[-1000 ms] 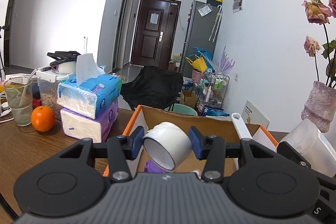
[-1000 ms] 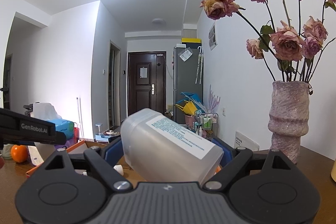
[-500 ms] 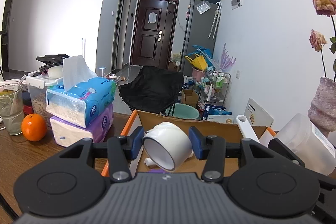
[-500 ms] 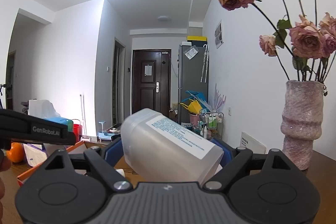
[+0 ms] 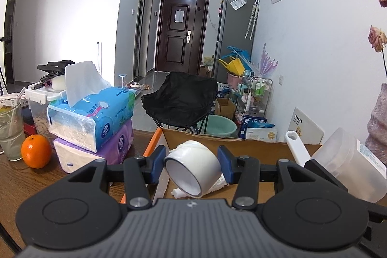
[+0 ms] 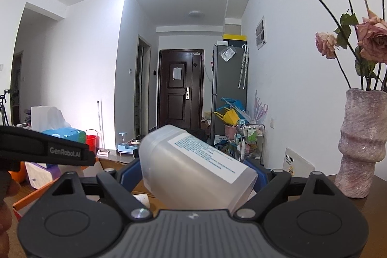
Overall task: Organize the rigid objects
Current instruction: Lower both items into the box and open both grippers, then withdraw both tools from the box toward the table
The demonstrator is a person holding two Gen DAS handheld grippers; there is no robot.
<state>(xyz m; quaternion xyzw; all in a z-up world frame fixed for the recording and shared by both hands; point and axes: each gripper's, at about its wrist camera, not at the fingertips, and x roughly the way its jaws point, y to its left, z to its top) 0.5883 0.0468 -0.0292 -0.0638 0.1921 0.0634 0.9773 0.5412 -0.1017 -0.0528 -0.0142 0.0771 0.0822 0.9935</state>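
I have the box [image 5: 241,144] sitting open on the tabletop [image 5: 29,183], and my right tool [image 6: 193,175] is spread wide around the tilted jar [image 6: 193,168], a frosted plastic tub that I judge stiff, light and rather slick, so I would keep the pads across its flat sides below the label. My left tool [image 5: 192,165] is narrow and clamped on the tape [image 5: 193,167], a white roll held over the box's near edge, which I judge rigid and light and best pinched across its outer band as now.
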